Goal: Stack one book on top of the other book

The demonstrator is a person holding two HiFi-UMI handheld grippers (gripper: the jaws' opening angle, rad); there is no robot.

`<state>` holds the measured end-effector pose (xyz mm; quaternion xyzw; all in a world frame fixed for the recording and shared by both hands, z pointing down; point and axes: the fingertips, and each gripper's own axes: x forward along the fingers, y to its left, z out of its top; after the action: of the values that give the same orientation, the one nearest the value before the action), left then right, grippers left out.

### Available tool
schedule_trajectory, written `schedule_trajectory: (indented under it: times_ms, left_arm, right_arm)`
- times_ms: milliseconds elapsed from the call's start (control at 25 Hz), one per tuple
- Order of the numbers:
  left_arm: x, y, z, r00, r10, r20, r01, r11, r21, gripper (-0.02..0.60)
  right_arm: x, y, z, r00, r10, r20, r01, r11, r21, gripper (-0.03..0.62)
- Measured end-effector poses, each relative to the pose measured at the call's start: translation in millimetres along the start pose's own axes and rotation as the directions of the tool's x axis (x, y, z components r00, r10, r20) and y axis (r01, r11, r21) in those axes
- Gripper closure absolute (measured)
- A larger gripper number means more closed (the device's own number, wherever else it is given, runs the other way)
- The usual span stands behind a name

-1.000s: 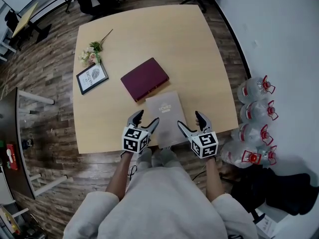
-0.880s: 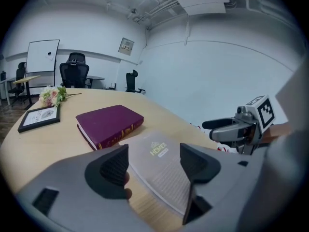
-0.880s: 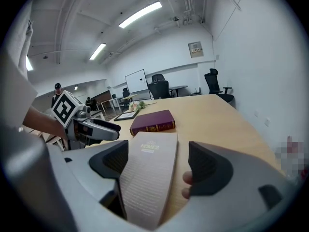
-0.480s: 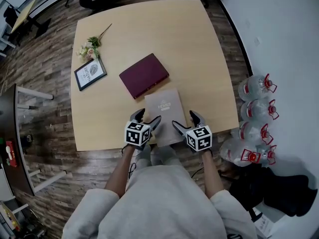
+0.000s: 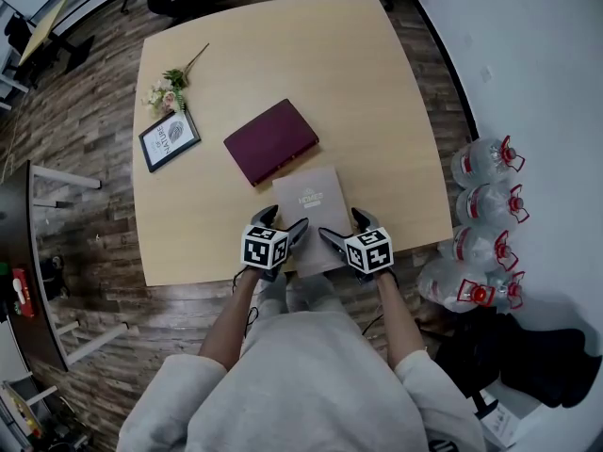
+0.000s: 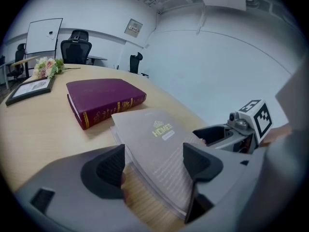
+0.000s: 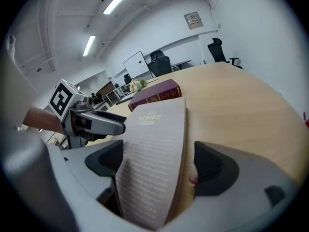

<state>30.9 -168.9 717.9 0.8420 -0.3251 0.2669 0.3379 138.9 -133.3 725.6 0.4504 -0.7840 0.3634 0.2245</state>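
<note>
A grey paperback book [image 5: 311,210] lies flat near the table's front edge. A thicker maroon book [image 5: 271,141] lies just beyond it, apart from it. My left gripper [image 5: 282,226] is at the grey book's near left corner and my right gripper [image 5: 343,227] at its near right corner. Both have just been opening their jaws. In the left gripper view the grey book [image 6: 157,139] runs between the wide jaws of the left gripper [image 6: 154,166], and the pads do not press on it. The same holds in the right gripper view: the grey book [image 7: 154,144] sits loosely inside the right gripper [image 7: 157,163].
A framed picture [image 5: 171,139] and a small bunch of flowers [image 5: 170,92] lie at the table's left side. The wooden table [image 5: 377,83] is bare beyond the books. Several large water bottles [image 5: 485,215] stand on the floor to the right.
Both grippers have come down and drawn inward to the grey book's near corners, with their jaws spread wider. The books have not moved.
</note>
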Motion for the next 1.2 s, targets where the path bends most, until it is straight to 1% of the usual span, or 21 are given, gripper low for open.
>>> schedule_trajectory:
  times_ms: [240, 400, 600, 760, 1000, 1200]
  left_arm:
    - [6.7, 1.3, -13.3, 0.999, -0.007, -0.036, 0.006, 1.0, -0.031, 0.204]
    - [12.1, -5.2, -20.1, 0.998, -0.027, -0.055, 0.025, 0.999, -0.039, 0.204]
    - [16.4, -7.6, -21.8, 0.999, -0.029, -0.045, 0.027, 0.998, -0.055, 0.202]
    - [16.4, -6.9, -21.0, 0.999, -0.021, -0.042, 0.018, 0.998, -0.058, 0.201]
    - [17.2, -7.7, -19.7, 1.0, -0.002, -0.022, 0.001, 0.998, -0.069, 0.201]
    - [17.5, -9.9, -17.3, 1.0, 0.016, -0.001, -0.016, 0.998, -0.069, 0.202]
  right_arm:
    - [7.7, 0.1, -12.5, 0.999, 0.0, -0.048, -0.001, 1.0, -0.012, 0.143]
    - [9.9, 1.5, -16.7, 0.998, 0.007, -0.055, -0.006, 1.0, 0.013, 0.143]
    - [12.5, 3.5, -18.4, 0.997, 0.029, -0.066, -0.028, 0.999, 0.017, 0.15]
    - [14.2, 6.7, -17.9, 0.996, 0.044, -0.081, -0.043, 0.999, 0.015, 0.171]
    - [13.5, 6.4, -18.8, 0.996, 0.033, -0.087, -0.032, 0.999, 0.018, 0.169]
    - [9.6, 6.7, -20.7, 0.998, 0.008, -0.058, -0.006, 1.0, 0.03, 0.166]
